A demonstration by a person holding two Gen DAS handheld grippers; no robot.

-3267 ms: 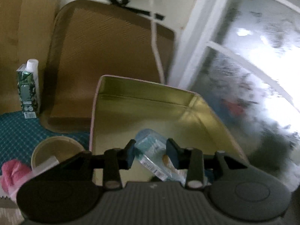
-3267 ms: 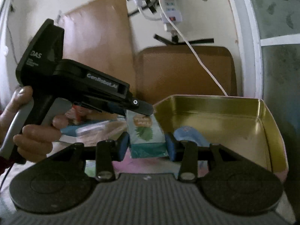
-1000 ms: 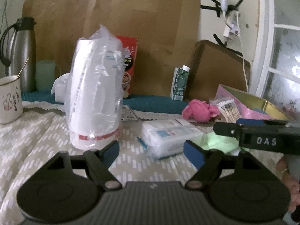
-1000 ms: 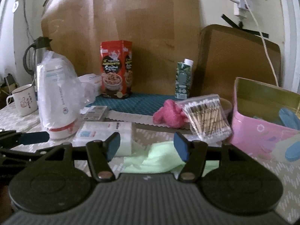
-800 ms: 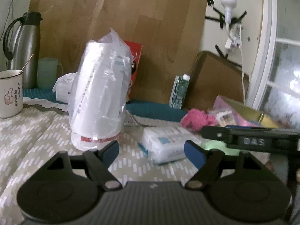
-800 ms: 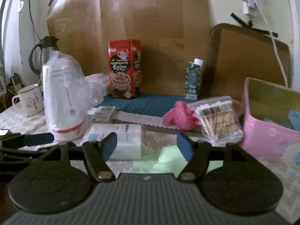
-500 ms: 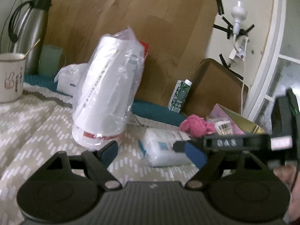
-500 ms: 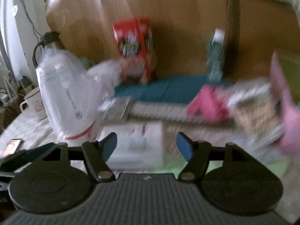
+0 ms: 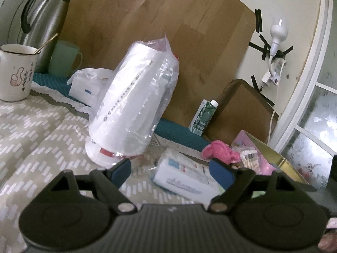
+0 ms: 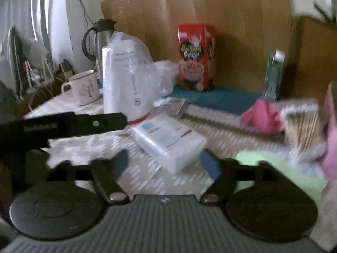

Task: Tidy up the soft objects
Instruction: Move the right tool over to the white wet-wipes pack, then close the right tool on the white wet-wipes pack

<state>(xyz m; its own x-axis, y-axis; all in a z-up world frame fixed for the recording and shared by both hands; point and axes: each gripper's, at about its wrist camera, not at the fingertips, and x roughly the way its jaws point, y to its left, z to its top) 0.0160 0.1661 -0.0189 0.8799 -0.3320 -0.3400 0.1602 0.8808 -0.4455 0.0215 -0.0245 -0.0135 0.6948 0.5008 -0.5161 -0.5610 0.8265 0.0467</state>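
Lying flat on the patterned tablecloth (image 9: 42, 139), a white plastic-wrapped tissue pack (image 10: 168, 139) is seen, soft and rectangular, with a pale blue label panel and small red and dark marks on its top; its print is too small to be read. It is framed just ahead of the right gripper (image 10: 166, 164), whose blue-padded jaws have just been opening and are spread wide with nothing between them. The same pack (image 9: 185, 177) is seen ahead of the left gripper (image 9: 170, 170), whose jaws have also been opening and are held apart, empty. Just left of the pack a tall stack of white cups in a clear bag (image 9: 132, 105) is stood, grey lettering down its side, unreadable. Right of the pack a pink cloth (image 9: 221, 151) is bunched, with a bag of cotton swabs (image 10: 301, 124) beside it and a light green cloth (image 10: 280, 168) nearer the camera. Behind the pack, a red cereal box (image 10: 195, 57) is blurred beyond reading. A thumbs-up drawing is carried on the white mug (image 9: 14, 73).
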